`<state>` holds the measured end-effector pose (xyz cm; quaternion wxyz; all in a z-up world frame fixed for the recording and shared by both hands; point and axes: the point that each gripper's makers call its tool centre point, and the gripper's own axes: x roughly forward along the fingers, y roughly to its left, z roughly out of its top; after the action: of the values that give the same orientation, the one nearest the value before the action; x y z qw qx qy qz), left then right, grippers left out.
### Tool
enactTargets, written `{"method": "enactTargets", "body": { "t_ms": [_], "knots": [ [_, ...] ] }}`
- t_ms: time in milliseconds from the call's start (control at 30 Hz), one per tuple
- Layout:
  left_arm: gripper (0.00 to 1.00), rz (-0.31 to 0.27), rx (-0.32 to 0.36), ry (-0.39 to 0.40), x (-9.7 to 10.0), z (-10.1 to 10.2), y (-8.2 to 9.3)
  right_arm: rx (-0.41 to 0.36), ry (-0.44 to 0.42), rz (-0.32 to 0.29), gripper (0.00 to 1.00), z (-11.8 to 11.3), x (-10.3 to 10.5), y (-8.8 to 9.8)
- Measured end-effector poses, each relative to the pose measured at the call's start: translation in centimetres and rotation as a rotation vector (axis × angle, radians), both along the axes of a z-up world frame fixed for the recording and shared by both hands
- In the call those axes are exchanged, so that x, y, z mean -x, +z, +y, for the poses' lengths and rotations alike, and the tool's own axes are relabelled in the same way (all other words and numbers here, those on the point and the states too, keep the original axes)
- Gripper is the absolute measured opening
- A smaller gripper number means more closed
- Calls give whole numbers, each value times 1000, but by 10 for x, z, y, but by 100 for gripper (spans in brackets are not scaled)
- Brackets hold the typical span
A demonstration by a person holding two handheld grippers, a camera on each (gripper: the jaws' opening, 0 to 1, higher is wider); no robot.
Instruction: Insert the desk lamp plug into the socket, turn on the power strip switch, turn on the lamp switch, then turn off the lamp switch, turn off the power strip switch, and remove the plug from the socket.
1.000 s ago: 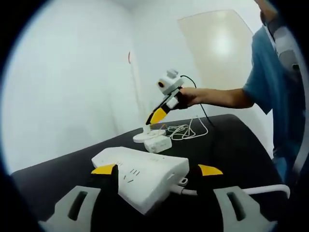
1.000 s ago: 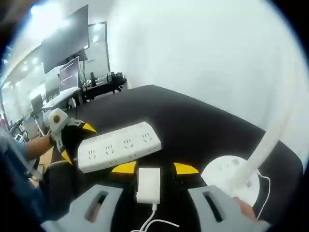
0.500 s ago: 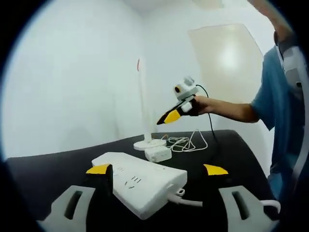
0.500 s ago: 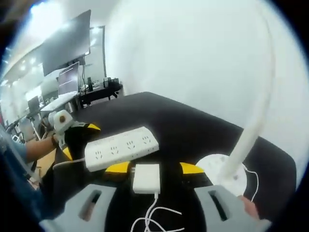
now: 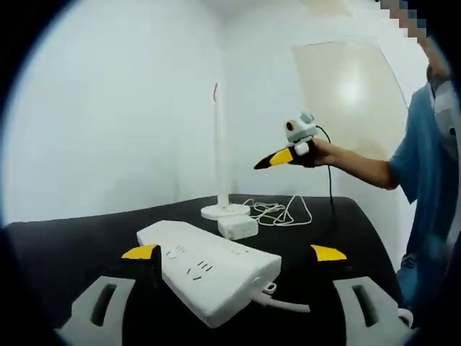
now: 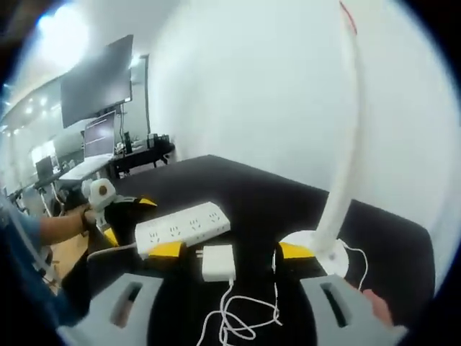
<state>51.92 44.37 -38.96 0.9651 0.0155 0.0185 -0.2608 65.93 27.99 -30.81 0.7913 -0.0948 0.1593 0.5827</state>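
On black bench (image 5: 86,238), power strip (image 5: 209,270) flanked by wide-open left tool (image 5: 234,254); right tool (image 6: 232,250) held wide above adapter plug (image 6: 217,262).

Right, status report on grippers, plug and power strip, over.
Both grippers open, empty. Left gripper straddling white power strip. Right gripper above square white plug adapter, unplugged. Loose white cable nearby.

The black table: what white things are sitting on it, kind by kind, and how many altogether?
White oblong plastic power strip: 1
White desk lamp with a round base and a thin upright stem: 1
White square plug adapter: 1
Loose coil of white cable: 1
Total: 4
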Motion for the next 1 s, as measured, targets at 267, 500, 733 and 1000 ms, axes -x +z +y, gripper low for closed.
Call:
{"method": "enactTargets", "body": {
  "t_ms": [267, 500, 733, 1000],
  "knots": [
    [89, 10, 35, 46, 11, 9, 26, -54, -79, -36, 72, -33, 4, 6],
    [89, 4, 61, 73, 36, 15, 43, -87, -132, -32, 79, -61, 16, -3],
    [89, -123, 157, 79, 57, 22, 66, -122, -147, 2, 93, -78, 25, -15],
    [89, -60, 117, 98, 77, 31, 63, -143, -175, 26, 96, -97, 30, -25]
  ]
}}
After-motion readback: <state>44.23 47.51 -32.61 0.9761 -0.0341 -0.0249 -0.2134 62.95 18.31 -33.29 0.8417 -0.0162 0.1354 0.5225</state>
